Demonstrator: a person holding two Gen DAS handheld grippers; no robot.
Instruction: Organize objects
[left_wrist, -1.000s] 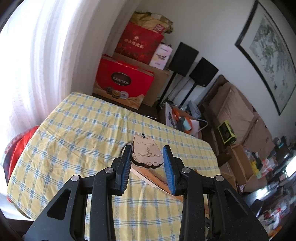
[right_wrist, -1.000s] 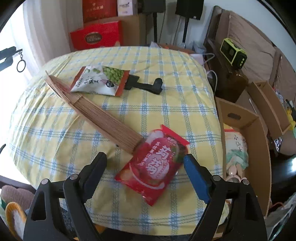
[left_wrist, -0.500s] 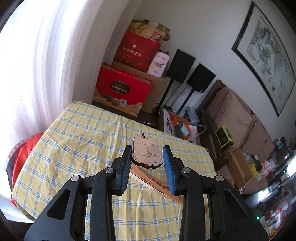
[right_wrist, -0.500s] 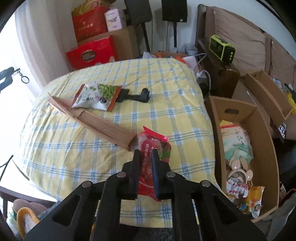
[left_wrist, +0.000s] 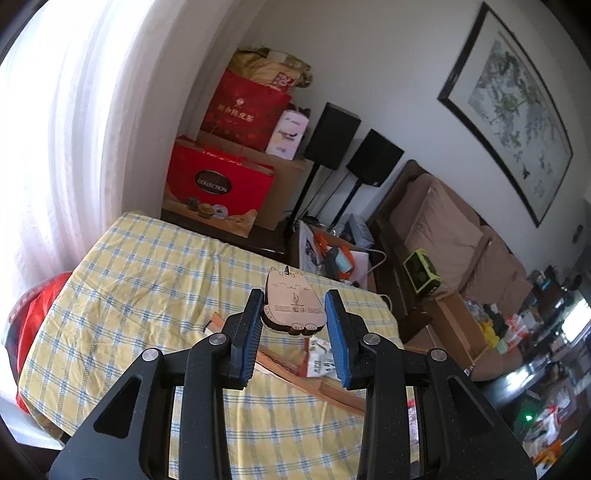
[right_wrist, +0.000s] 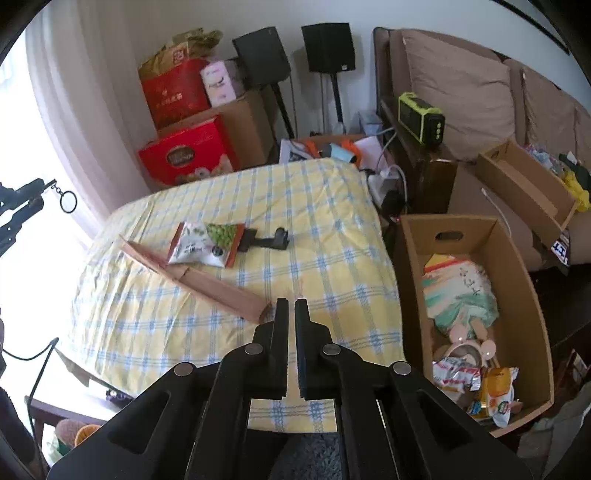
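Landmark: open cardboard box (right_wrist: 480, 232), on the floor beside the table with the yellow checked cloth (right_wrist: 314, 206); it already holds snack packets and other oddments.
Left gripper (left_wrist: 294, 299): jaws pinch a wooden cat-shaped key tag (left_wrist: 293, 310) by its two sides; the tag is in the air above the cloth, well apart from the box.
Right gripper (right_wrist: 291, 301): jaws pressed together, just beside the box's near wall, above the table edge; nothing shows between them, and whether anything hangs below is hidden.
Left on the cloth: green pea snack packet (right_wrist: 207, 245), long slatted wooden piece (right_wrist: 207, 282) and a black clip-like tool (right_wrist: 266, 240), all farther from the box than the right gripper.
Step in hand: probably carrying the tag toward the box.
Next move: likely to swing the tag over the box's open top; spread the jaws only once it is inside the rim.
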